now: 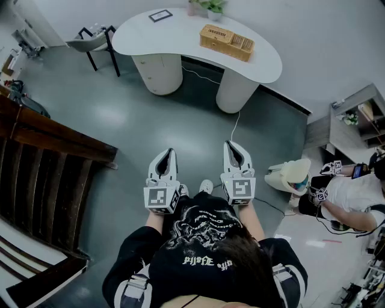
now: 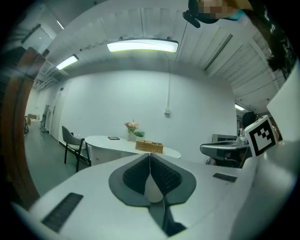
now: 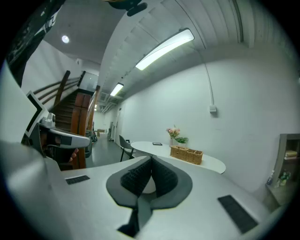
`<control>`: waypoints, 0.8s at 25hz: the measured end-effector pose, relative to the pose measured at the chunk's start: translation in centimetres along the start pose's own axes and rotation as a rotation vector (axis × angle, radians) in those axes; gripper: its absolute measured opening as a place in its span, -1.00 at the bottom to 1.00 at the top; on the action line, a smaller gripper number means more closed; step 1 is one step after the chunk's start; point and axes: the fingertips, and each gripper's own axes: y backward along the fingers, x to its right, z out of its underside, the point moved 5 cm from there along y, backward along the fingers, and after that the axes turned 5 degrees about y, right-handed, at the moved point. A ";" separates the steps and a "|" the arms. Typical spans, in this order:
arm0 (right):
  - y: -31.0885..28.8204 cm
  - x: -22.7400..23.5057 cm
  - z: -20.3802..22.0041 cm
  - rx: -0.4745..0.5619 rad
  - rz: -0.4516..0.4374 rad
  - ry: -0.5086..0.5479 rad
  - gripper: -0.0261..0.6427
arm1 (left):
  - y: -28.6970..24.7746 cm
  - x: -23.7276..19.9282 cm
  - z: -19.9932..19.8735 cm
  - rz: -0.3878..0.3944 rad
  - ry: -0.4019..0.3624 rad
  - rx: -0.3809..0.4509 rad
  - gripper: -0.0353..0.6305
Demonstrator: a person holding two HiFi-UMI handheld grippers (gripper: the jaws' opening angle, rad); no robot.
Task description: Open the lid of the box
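Note:
A woven wicker box (image 1: 227,42) sits on the white curved table (image 1: 174,36) across the room; it also shows far off as the wicker box (image 2: 149,146) and the wicker box (image 3: 186,154) in the two gripper views. My left gripper (image 1: 168,153) and my right gripper (image 1: 231,146) are held side by side in front of my body, over the grey floor and well short of the table. Both have their jaws pressed together with nothing between them, as the left gripper (image 2: 150,155) and the right gripper (image 3: 151,160) show from close up.
A small dark tablet (image 1: 160,15) and a flower pot (image 1: 206,6) stand on the table. A grey chair (image 1: 95,41) is at its left end. A dark wooden staircase (image 1: 42,174) runs along the left. A seated person (image 1: 352,198) with grippers is at the right.

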 end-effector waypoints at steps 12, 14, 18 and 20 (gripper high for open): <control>-0.8 2.0 0.3 0.003 -0.012 0.019 -0.84 | -2.0 1.2 0.4 0.001 0.008 -0.010 -0.82; -0.9 2.6 0.4 0.010 -0.013 0.019 -0.84 | -2.6 1.6 0.6 0.008 0.017 -0.007 -0.82; -1.2 3.9 1.2 0.009 -0.004 0.014 -0.84 | -3.9 2.3 1.5 0.015 0.020 -0.009 -0.82; -1.4 4.7 1.7 0.005 0.007 -0.001 -0.84 | -4.3 2.5 1.9 0.009 0.026 -0.010 -0.82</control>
